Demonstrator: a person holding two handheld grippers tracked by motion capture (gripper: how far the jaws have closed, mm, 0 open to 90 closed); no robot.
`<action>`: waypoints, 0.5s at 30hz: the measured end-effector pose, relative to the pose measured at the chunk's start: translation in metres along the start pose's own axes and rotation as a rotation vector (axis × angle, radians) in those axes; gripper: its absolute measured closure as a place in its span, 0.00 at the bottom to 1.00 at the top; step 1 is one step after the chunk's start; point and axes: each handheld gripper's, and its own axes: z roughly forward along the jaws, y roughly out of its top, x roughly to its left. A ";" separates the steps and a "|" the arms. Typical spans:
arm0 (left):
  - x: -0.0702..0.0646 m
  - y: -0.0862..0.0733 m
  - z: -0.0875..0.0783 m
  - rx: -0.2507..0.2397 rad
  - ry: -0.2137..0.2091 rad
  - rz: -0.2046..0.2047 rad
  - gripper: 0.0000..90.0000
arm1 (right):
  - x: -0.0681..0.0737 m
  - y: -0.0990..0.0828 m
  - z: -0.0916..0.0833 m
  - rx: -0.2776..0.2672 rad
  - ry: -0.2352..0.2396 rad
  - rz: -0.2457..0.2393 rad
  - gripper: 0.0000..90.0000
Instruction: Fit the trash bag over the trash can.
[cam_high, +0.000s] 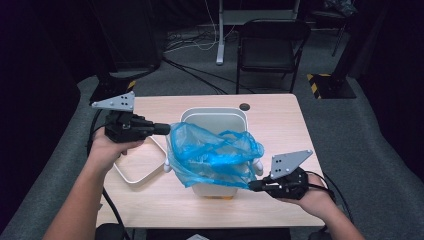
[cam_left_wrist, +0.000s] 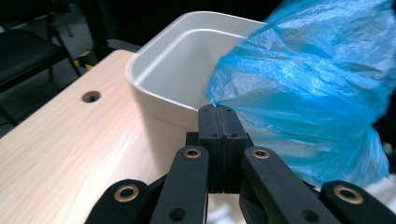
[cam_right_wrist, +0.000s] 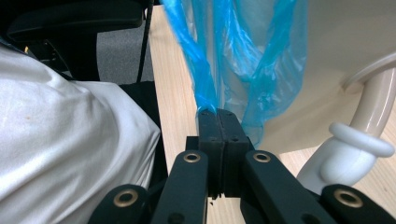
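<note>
A thin blue plastic bag is stretched over a white plastic bin standing on the light wooden table. My left gripper is at the bin's left rim, shut on the bag's left edge, its jaws pressed together on the film. My right gripper is near the bin's front right corner, shut on the bag's lower right edge. The bin's open mouth shows at the far side, with the bag covering the near part.
The bin's white lid lies flat on the table to the left. A white handle of the bin juts out near my right gripper. A black folding chair and cables stand on the grey floor beyond the table. A cable hole marks the tabletop.
</note>
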 end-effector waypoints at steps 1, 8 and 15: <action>0.004 0.000 0.001 -0.003 0.008 -0.006 1.00 | 0.000 -0.001 0.000 0.002 -0.001 0.001 1.00; 0.017 -0.003 0.015 0.023 0.012 -0.034 1.00 | 0.002 -0.004 0.000 0.000 0.011 0.001 1.00; 0.011 -0.005 0.010 -0.004 -0.010 -0.028 1.00 | -0.001 -0.002 -0.020 -0.075 0.034 0.034 0.83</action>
